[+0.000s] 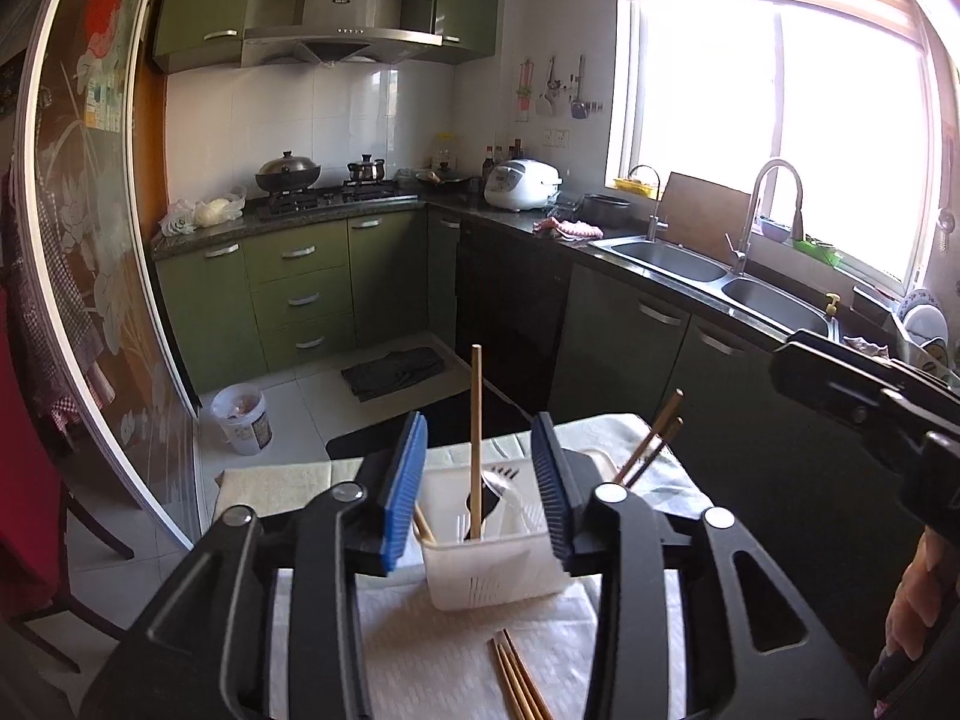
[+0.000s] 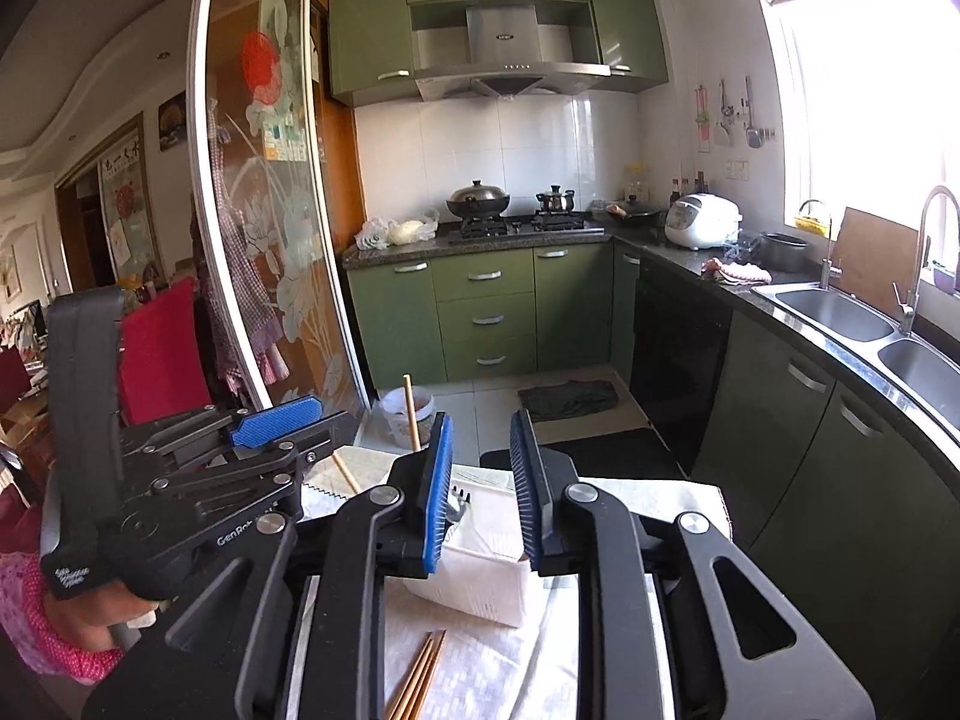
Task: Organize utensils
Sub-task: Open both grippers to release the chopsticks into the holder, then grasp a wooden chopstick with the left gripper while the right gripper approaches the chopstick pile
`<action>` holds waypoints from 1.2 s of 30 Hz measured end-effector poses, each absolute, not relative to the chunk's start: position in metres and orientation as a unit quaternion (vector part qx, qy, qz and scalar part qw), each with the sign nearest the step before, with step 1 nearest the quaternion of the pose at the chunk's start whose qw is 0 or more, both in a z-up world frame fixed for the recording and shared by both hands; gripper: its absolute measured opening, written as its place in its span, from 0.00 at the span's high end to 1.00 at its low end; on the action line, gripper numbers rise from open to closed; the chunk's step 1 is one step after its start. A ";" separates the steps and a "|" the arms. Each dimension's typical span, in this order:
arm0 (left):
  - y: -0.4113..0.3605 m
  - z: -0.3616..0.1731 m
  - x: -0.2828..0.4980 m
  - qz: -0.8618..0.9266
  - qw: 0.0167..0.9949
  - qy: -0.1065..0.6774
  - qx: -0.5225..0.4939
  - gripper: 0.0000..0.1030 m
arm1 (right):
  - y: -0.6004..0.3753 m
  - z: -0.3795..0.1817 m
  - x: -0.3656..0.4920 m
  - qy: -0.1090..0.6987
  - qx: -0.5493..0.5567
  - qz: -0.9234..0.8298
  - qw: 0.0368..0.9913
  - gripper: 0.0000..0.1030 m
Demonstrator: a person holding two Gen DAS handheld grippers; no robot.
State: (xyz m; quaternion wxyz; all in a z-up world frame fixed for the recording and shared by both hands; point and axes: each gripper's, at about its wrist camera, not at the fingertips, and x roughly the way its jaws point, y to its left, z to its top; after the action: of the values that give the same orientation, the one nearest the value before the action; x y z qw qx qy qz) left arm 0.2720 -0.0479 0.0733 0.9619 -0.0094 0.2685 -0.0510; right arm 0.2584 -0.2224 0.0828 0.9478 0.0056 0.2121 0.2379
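Observation:
A white plastic utensil basket (image 1: 498,576) stands on a white cloth (image 1: 432,654). It holds one upright wooden chopstick (image 1: 476,438), a spoon (image 1: 498,486) and a fork (image 1: 509,471). Two chopsticks (image 1: 651,441) lean at its far right. Several loose chopsticks (image 1: 519,681) lie on the cloth in front. My left gripper (image 1: 480,480) is open and empty above the basket. My right gripper (image 2: 480,492) is open and empty over the basket (image 2: 474,582), with the fork (image 2: 459,504) and loose chopsticks (image 2: 417,678) in view.
The small table stands in a kitchen. A dark counter with a double sink (image 1: 720,276) runs along the right. Green cabinets and a stove (image 1: 324,198) are at the back. A white bucket (image 1: 240,414) and a sliding glass door (image 1: 90,276) are on the left.

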 end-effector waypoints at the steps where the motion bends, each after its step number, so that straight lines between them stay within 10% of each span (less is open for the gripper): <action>1: -0.047 0.067 0.265 -0.051 0.957 0.286 -0.013 0.58 | -0.231 0.078 0.247 0.214 0.009 0.240 0.947 0.73; 12: -0.046 -0.096 0.250 -0.050 0.831 0.550 -0.064 0.72 | -0.306 -0.045 0.172 0.307 0.074 0.200 0.927 0.72; 36: -0.090 -0.148 0.277 0.001 0.800 0.600 -0.016 0.73 | -0.365 -0.070 0.160 0.327 0.155 0.200 0.911 0.67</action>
State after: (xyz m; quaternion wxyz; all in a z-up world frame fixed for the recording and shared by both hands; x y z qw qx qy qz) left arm 0.2770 -0.0902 -0.1476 0.8001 -0.0163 0.5996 0.0013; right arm 0.1603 -0.3647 -0.0700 0.9106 0.1553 0.3266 0.2003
